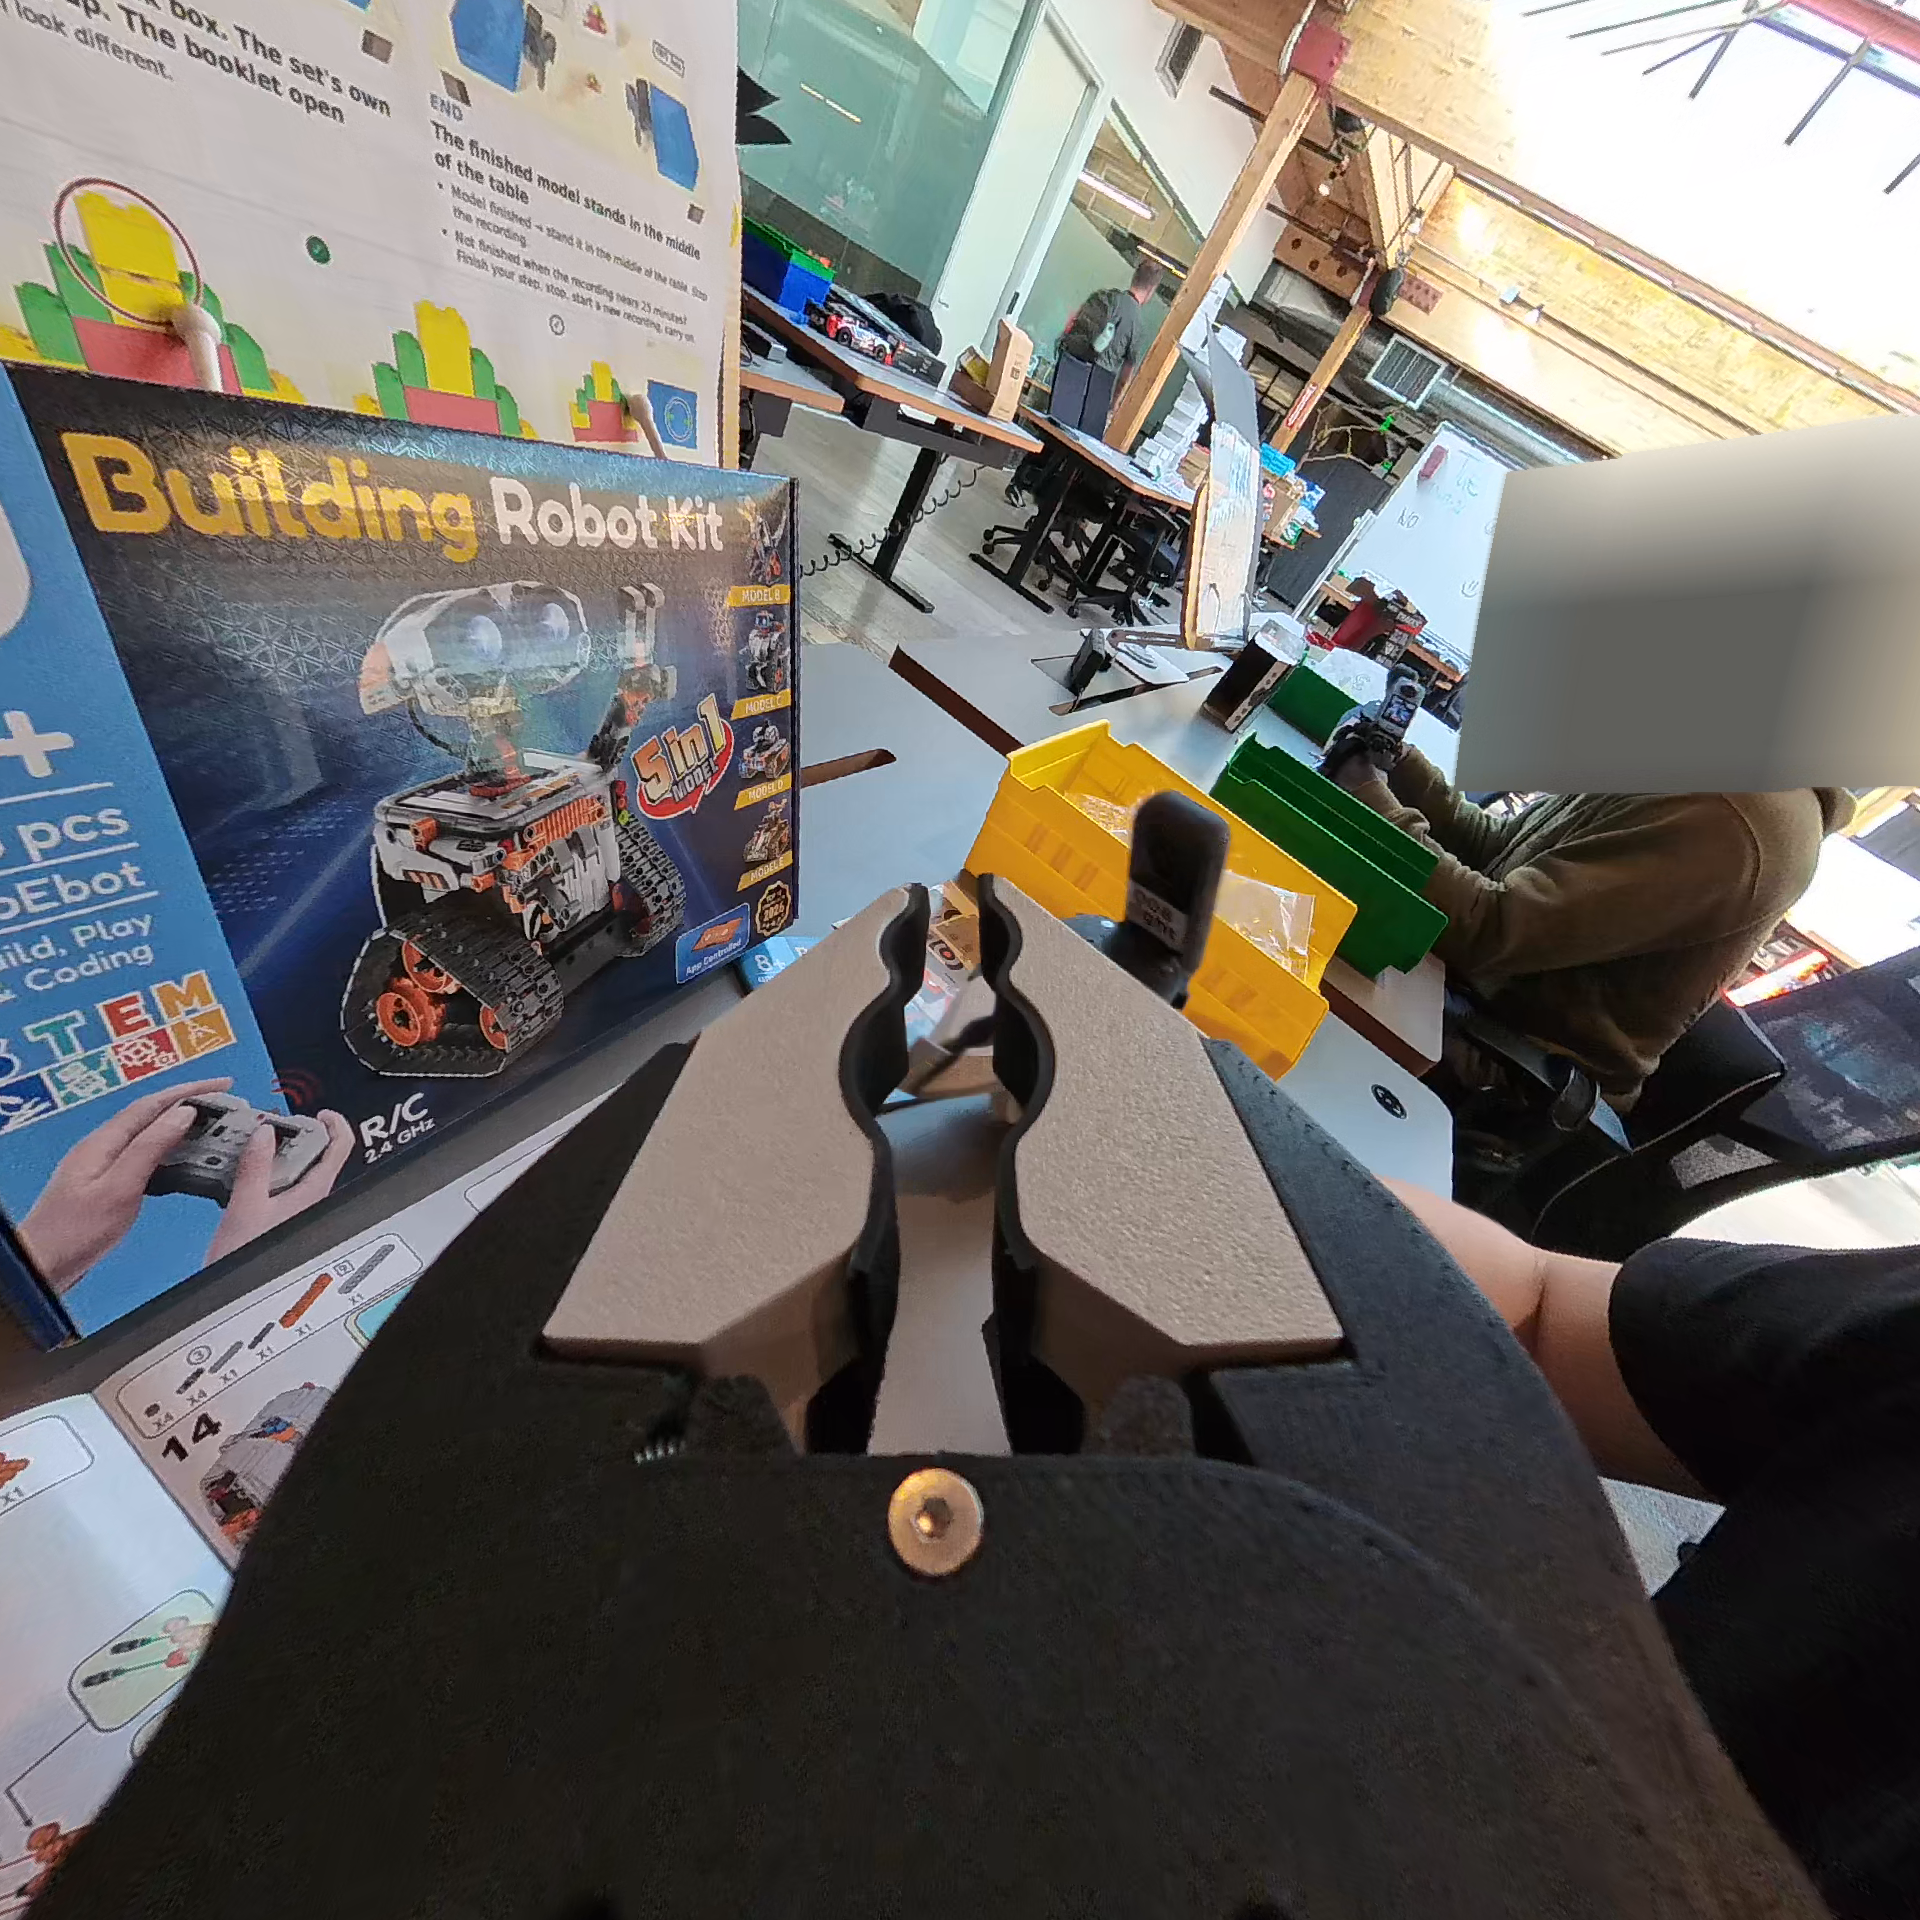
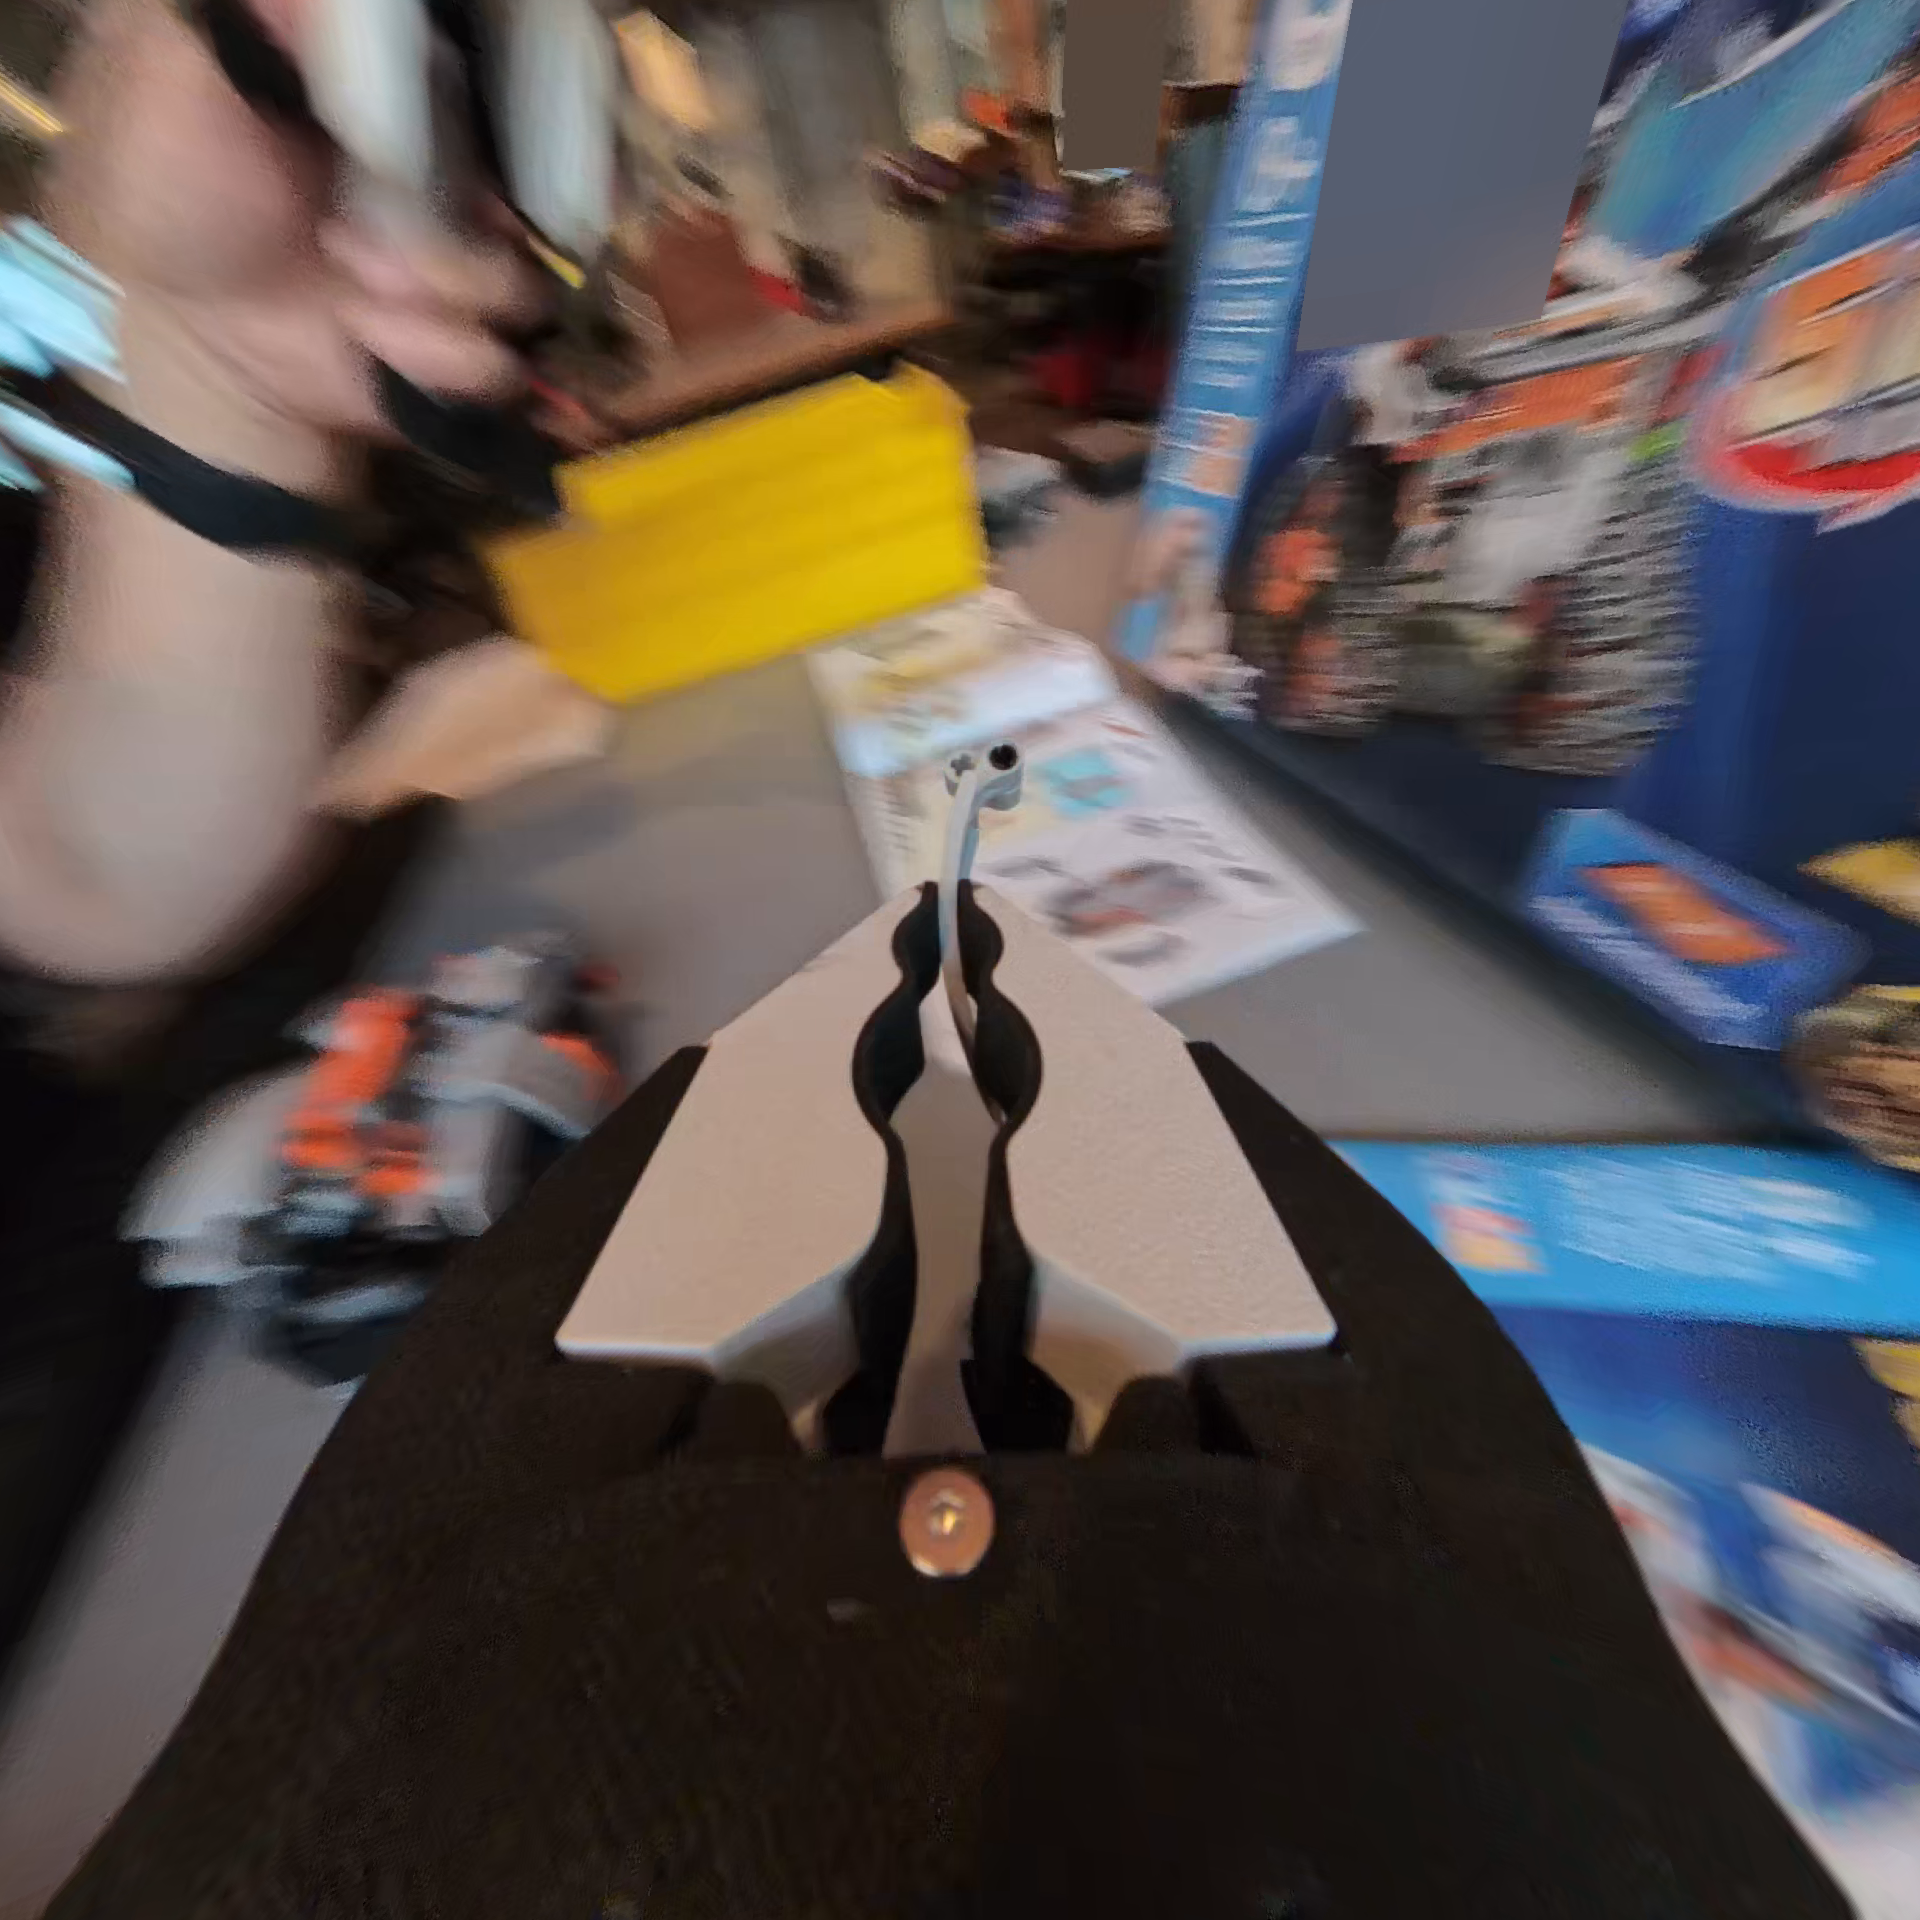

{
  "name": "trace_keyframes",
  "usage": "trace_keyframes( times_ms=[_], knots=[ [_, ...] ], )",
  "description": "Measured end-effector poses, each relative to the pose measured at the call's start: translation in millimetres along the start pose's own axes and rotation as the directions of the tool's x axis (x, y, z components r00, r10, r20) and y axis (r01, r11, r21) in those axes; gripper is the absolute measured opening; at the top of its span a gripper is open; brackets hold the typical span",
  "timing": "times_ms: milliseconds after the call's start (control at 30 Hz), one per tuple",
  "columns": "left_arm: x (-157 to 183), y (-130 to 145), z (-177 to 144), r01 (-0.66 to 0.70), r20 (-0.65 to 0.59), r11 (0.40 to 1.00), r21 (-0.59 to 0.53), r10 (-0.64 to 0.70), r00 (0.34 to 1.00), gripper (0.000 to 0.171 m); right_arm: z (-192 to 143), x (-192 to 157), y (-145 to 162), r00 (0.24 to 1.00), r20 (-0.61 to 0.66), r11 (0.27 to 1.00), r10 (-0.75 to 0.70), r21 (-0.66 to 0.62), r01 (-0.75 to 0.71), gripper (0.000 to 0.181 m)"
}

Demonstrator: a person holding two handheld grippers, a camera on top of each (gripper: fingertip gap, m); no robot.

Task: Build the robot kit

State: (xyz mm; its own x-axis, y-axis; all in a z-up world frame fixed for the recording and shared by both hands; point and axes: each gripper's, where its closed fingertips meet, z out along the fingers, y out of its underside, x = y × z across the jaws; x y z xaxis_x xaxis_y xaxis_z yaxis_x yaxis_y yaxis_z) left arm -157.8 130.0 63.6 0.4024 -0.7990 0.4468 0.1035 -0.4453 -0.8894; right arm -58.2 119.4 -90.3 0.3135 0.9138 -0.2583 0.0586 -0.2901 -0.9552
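My left gripper [image 1: 951, 902] hovers above the grey table [image 1: 862, 727], its fingers a narrow gap apart with nothing between them. Just beyond its tips stand a black upright device [image 1: 1174, 883] and a yellow bin [image 1: 1081, 842] holding clear bags. My right gripper [image 2: 943, 891] is shut on a thin grey bent beam [image 2: 964, 821] with holes at its far end, held above the table near an open instruction booklet [image 2: 1101, 862]. The right wrist view is heavily blurred. A partly built orange, grey and black model [image 2: 395, 1122] lies to the gripper's left.
A large blue robot-kit box [image 1: 416, 779] stands at the left, also in the right wrist view [image 2: 1558, 520]. The booklet [image 1: 125, 1507] lies before it, a printed board [image 1: 364, 208] behind. Green bins [image 1: 1340, 862] and a seated person [image 1: 1610, 935] are at the right. The yellow bin also shows in the right wrist view [image 2: 748, 540]. Tip to tip, the grippers are about 20 cm apart.
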Motion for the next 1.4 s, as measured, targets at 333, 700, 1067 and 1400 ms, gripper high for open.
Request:
trace_keyframes(
  times_ms=[333, 700, 1067, 1400],
  knots=[
    [4, 0, 1, 0.0, -0.024, 1.0, -0.003, 0.0, 1.0, 0.007, -9, -81, -11, 0.664, 0.532, 0.847, 0.525, -0.248, -0.47, 0.0],
    [7, -5, -3, -0.01, -0.033, 1.0, 0.013, 0.011, 0.999, 0.007, -8, -87, 21, 0.548, 0.478, 0.727, 0.686, -0.437, -0.529, 0.0],
    [12, -10, -4, -0.068, -0.042, 0.997, 0.04, 0.07, 0.997, 0.007, -4, -101, 38, 0.48, 0.467, 0.669, 0.743, -0.548, -0.502, 0.0],
    [14, -9, -2, -0.068, -0.05, 0.997, 0.033, 0.069, 0.996, 0.007, -1, -103, 42, 0.426, 0.435, 0.608, 0.793, -0.591, -0.529, 0.0]
  ],
)
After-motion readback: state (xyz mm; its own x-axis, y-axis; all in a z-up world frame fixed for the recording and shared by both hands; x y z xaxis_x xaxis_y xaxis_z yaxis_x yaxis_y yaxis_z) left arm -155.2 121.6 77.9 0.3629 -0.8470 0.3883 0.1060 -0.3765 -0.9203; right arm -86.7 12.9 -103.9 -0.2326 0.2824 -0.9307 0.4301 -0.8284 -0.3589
